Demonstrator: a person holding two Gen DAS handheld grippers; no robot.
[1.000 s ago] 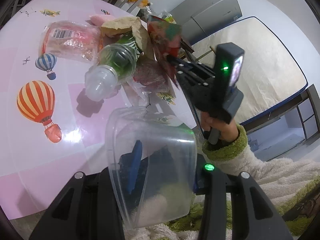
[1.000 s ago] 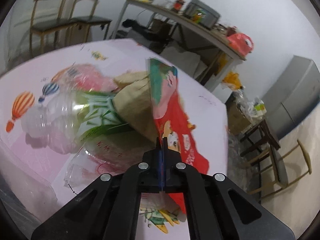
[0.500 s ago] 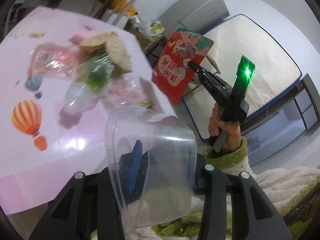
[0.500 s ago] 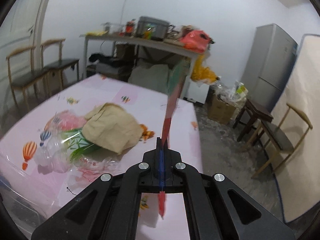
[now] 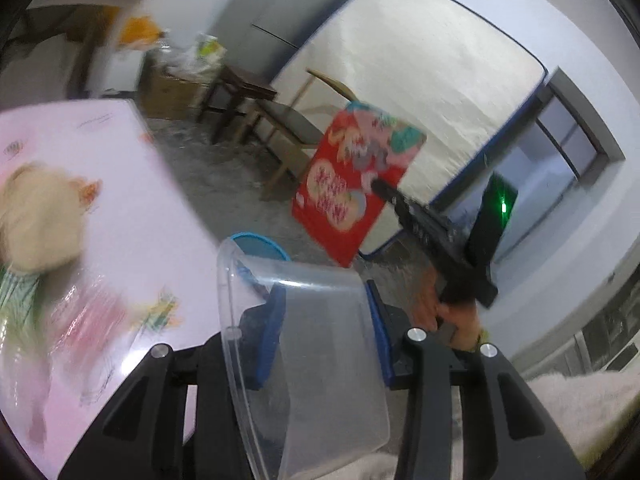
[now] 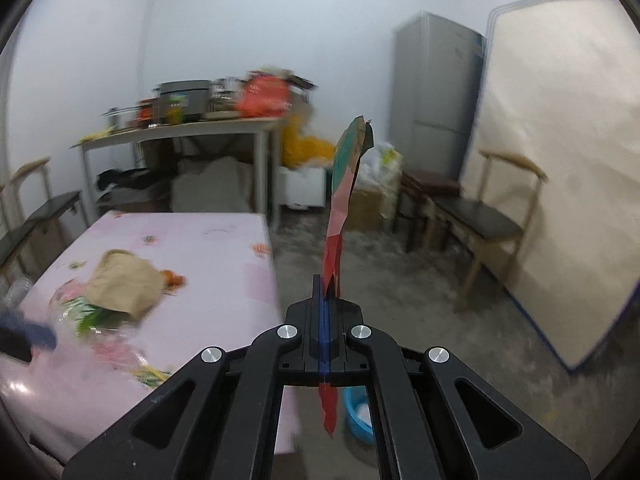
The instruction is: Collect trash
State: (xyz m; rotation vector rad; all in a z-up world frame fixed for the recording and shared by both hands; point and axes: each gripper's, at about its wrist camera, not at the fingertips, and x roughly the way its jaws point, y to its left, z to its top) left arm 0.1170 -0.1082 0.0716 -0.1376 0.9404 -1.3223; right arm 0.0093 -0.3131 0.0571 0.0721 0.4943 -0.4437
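My right gripper (image 6: pixel 323 300) is shut on a red snack wrapper (image 6: pixel 340 216), held upright in the air beside the table; it also shows in the left wrist view (image 5: pixel 352 184) with the gripper (image 5: pixel 378 186) behind it. My left gripper (image 5: pixel 324 320) is shut on a clear plastic container (image 5: pixel 308 340), tilted with its mouth up and left. On the pink table (image 6: pixel 208 248) lie a brown paper bag (image 6: pixel 124 284), a green-labelled bottle (image 6: pixel 90 316) and clear plastic wrap (image 6: pixel 116 350). A blue basin (image 6: pixel 358 414) sits on the floor below the wrapper; its rim also shows in the left wrist view (image 5: pixel 260 240).
A wooden chair (image 6: pixel 480 220) and a mattress (image 6: pixel 560 168) stand at the right wall. A fridge (image 6: pixel 436 92) is at the back, and a cluttered side table (image 6: pixel 180 128) is behind the pink table. The floor between is bare concrete.
Both grippers have swung right, away from the table. The right gripper has carried the red wrapper off the pile and out over the floor. The blue basin has come into view.
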